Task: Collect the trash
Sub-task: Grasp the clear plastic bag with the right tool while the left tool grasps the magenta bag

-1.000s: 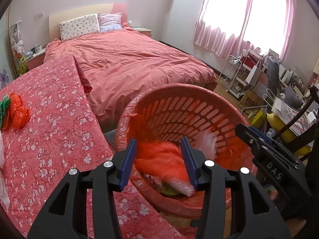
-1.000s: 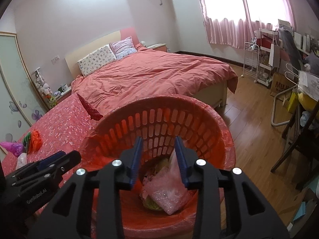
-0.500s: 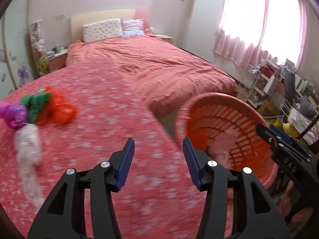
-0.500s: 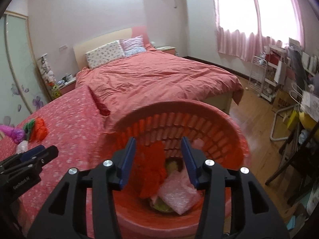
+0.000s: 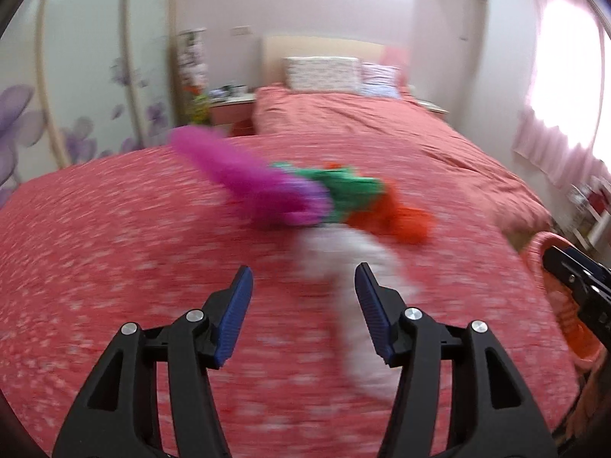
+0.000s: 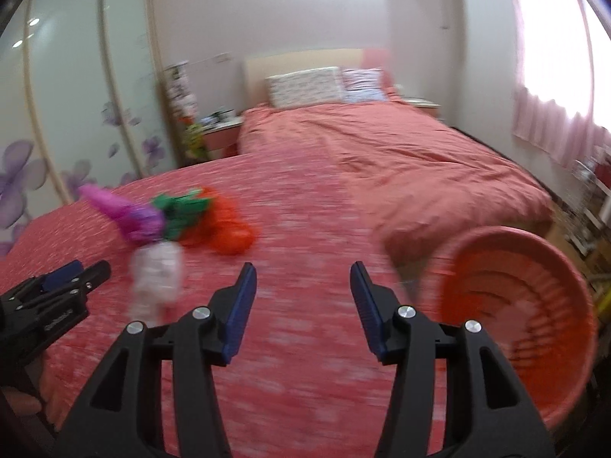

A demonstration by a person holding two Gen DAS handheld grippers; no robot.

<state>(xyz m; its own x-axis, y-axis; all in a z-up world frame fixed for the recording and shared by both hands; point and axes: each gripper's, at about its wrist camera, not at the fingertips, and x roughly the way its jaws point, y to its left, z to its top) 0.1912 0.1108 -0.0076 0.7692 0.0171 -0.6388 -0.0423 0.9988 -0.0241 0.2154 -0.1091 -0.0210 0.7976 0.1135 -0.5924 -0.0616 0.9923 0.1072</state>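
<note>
The left gripper (image 5: 303, 284) hangs over the flowered red cloth on the table (image 5: 114, 267); its jaws are about half apart and opening, with nothing gripped. Through the gap, blurred by motion, shows part of a pale clear bag (image 5: 343, 267) that lies on the cloth beyond, not pressed by either blue pad. The right gripper (image 6: 301, 284) is likewise roughly half apart and opening, empty, with only bare cloth between its fingers.

The one bit of writing is white lettering on the side of the left gripper as seen from the right wrist, too smeared to read.

The trash sits in a cluster on the table, ahead of the left gripper and to the left of the right one: a magenta bag (image 5: 236, 175), a green bag (image 5: 343, 185) touching it, an orange bag (image 5: 401, 221) just beside that, and the pale clear bag nearest the grippers. All look like crumpled thin plastic; the blur hides finer detail.

An orange slotted basket (image 6: 534, 305) lined with a reddish bag stands off the table's right side, near the right gripper. Behind the table is a bed (image 6: 382, 152) with a salmon cover.
</note>
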